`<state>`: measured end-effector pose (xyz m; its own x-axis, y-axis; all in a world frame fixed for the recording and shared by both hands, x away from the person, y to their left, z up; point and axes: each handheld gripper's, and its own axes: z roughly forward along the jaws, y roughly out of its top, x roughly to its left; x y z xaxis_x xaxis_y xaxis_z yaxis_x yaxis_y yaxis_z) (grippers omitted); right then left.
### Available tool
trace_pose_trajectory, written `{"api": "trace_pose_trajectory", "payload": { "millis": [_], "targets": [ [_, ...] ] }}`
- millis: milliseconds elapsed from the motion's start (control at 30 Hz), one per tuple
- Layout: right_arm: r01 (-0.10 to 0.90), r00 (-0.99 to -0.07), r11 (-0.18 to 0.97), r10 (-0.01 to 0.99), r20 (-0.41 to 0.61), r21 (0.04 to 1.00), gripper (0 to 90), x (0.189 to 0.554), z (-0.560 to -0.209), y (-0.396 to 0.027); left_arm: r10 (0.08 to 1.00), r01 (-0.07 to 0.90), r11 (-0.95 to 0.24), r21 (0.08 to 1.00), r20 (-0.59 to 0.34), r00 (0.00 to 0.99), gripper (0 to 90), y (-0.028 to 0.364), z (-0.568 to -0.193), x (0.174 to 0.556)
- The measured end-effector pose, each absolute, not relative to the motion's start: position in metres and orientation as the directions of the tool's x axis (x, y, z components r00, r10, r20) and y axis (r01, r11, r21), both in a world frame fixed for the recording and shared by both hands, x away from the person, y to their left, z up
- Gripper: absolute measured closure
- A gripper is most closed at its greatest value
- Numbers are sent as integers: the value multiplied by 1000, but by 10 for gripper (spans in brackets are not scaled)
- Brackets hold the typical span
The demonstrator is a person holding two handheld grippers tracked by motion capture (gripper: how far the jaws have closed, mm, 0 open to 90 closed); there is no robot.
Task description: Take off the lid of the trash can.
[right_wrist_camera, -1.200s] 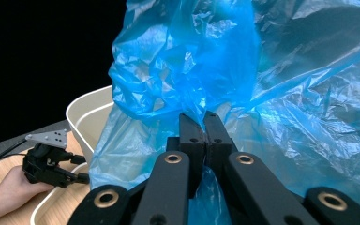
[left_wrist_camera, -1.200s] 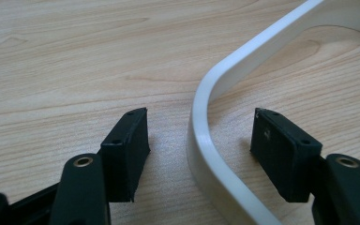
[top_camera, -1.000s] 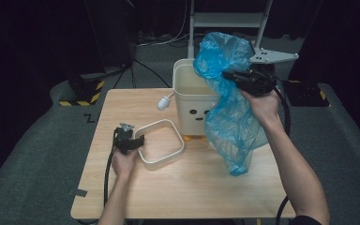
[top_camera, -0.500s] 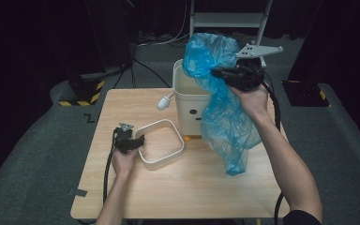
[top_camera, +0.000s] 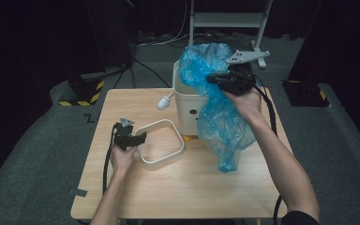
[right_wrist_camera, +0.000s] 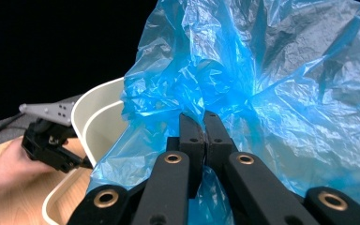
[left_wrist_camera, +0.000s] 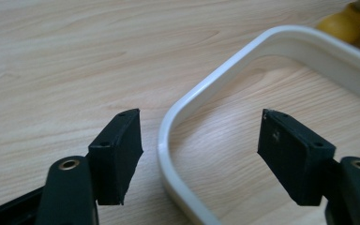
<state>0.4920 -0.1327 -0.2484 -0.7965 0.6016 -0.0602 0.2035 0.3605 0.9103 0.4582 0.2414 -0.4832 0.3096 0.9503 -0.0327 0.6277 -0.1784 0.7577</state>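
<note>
A crumpled blue plastic bag (top_camera: 220,126) hangs from my right gripper (top_camera: 212,79), beside and partly over the open white bin (top_camera: 185,105). In the right gripper view the jaws (right_wrist_camera: 205,117) are shut on a fold of the bag (right_wrist_camera: 286,70), with the bin's rim (right_wrist_camera: 98,117) behind it. A white square ring (top_camera: 176,150) lies flat on the table in front of the bin. My left gripper (top_camera: 143,137) sits at the ring's left side. Its jaws (left_wrist_camera: 199,122) have just been opening and now straddle the ring's rim (left_wrist_camera: 215,84) without touching it.
The wooden table (top_camera: 192,187) has bare room at the front and right. A small white knobbed object (top_camera: 164,101) lies left of the bin, and something yellow (top_camera: 187,138) shows at the bin's foot. Dark floor, cables and a stand surround the table.
My right gripper has carried the bag leftward, closer over the bin. The left gripper has lifted slightly at the ring's edge.
</note>
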Motion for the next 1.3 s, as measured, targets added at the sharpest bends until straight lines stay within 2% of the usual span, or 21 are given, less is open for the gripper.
{"api": "trace_pose_trajectory", "payload": {
  "millis": [200,367,600,700,900,1300],
  "targets": [
    [222,-800,358,599,-40,907,893,494,-255,-135,923,606,-193,772,-67,379,303,236,-461,457],
    [246,-806,350,592,-10,904,892,497,-256,-138,905,586,-222,779,-59,422,287,232,-443,459],
    [266,-808,358,589,5,895,892,499,-258,-140,868,528,-237,815,-67,492,287,226,-403,457],
    [269,-809,362,587,6,892,892,499,-260,-141,849,519,-222,825,-98,519,282,226,-389,456],
    [281,-808,367,589,13,887,892,500,-263,-141,826,503,-205,839,-127,549,255,225,-368,458],
    [286,-808,385,590,5,877,891,501,-265,-139,793,439,-221,871,-102,601,263,209,-321,466]
  ]
}}
